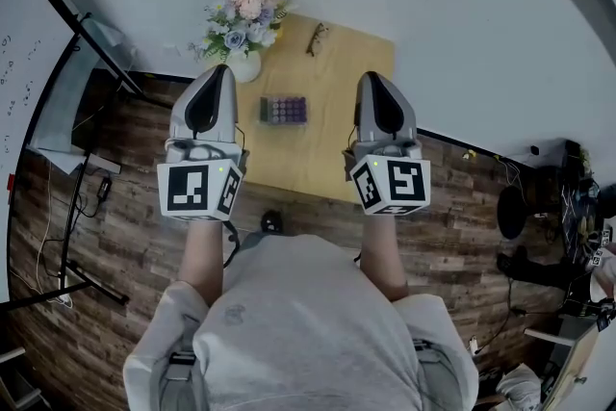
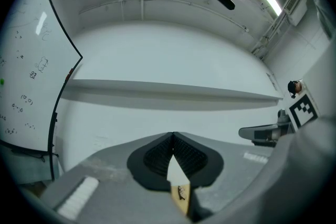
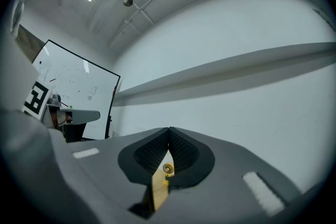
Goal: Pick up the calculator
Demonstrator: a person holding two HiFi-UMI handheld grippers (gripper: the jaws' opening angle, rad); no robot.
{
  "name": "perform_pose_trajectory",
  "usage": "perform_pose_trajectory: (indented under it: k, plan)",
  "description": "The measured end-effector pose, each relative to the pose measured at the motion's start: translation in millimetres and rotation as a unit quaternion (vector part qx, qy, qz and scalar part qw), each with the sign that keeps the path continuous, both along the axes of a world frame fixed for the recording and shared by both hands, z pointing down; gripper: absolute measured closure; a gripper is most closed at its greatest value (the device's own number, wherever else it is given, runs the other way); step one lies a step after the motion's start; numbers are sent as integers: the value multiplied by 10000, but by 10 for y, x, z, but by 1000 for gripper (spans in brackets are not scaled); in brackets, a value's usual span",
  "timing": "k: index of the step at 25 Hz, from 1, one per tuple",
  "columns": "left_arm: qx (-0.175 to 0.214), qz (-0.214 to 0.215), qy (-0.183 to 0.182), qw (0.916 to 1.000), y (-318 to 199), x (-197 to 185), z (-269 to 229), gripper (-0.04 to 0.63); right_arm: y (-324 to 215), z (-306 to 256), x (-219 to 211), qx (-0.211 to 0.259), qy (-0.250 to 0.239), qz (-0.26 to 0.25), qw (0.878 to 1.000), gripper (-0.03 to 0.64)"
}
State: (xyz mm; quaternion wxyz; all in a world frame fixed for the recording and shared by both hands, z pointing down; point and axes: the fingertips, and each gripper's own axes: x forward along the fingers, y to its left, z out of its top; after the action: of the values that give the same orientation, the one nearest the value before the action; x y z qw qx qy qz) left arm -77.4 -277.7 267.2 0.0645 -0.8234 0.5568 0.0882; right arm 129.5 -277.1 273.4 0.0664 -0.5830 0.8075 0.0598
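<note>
The left claw point(image 1: 220, 72) and right claw point(image 1: 372, 78) are both pressed together and empty. The dark rectangular calculator with purple keys point(image 1: 283, 110) lies flat on the pale wooden bench point(image 1: 356, 53), near the white flower vase point(image 1: 243, 64). A claw that arrives unopened could shove the calculator or topple that vase.

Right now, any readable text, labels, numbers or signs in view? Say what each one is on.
Nothing reads as a word or number in any view.
On the whiteboard: handwritten marks, too small to read.
On the calculator: key labels too small to read.
On the left marker cube and the right marker cube: black-and-white square code patterns only, no words.
</note>
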Motion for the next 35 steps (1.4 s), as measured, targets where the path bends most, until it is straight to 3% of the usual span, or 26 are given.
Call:
perform_pose_trajectory:
  k: [11,20,28,35]
  plan:
    - [-248,187,-85,9995,-424,-26,234,591,-410,220,-123,-312,2,12,9995,617]
    - [-810,299,-189,9961,-640,-42,713,589,-661,729,-296,-1013,24,-60,9948,617]
    - [-1638,284,-128,9860,-723,-88,1391,591,-772,1315,-404,-1750,45,-152,9844,617]
    - [-2402,260,-174,9702,-737,-94,1986,590,-802,1850,-467,-2439,21,-271,9694,617]
